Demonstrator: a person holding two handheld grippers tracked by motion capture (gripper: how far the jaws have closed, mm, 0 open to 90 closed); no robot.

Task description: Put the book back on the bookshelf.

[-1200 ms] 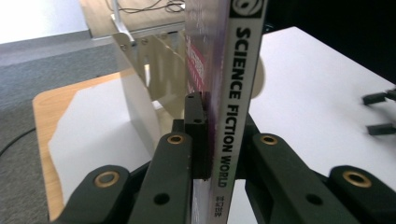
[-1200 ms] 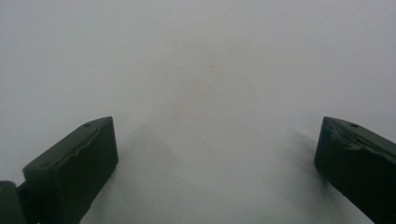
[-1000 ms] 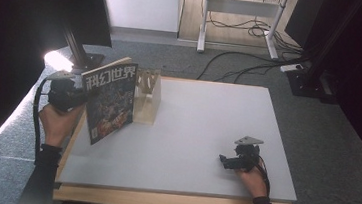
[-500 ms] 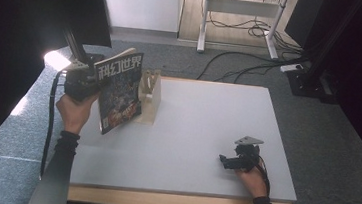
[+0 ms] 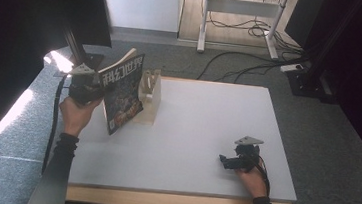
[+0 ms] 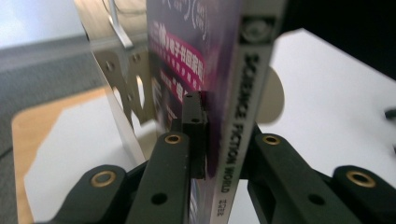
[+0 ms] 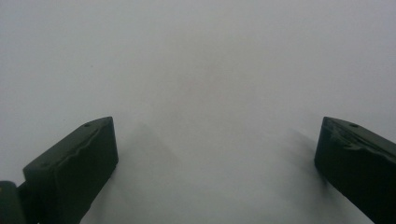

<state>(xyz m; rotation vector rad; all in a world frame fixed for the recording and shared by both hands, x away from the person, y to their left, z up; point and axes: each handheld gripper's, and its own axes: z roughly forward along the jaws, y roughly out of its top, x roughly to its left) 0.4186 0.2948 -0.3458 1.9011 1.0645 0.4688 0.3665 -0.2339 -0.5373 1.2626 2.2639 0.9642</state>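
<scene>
Left gripper (image 6: 205, 140) was clamped on the spine edge of the Science Fiction World magazine (image 5: 122, 91), holding it upright and tilted off the white table (image 5: 207, 124) at its far left corner; the magazine's lower edge hung just beside the wooden rack (image 5: 150, 96), whether touching I could not tell. Right gripper (image 5: 223, 160) rested low at the near right of the table, well apart from the magazine, jaws spread wide with nothing between them.

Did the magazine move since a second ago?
Yes. The magazine in the left gripper shifted a little toward the wooden rack and now tilts more, overlapping the rack's left side.
</scene>
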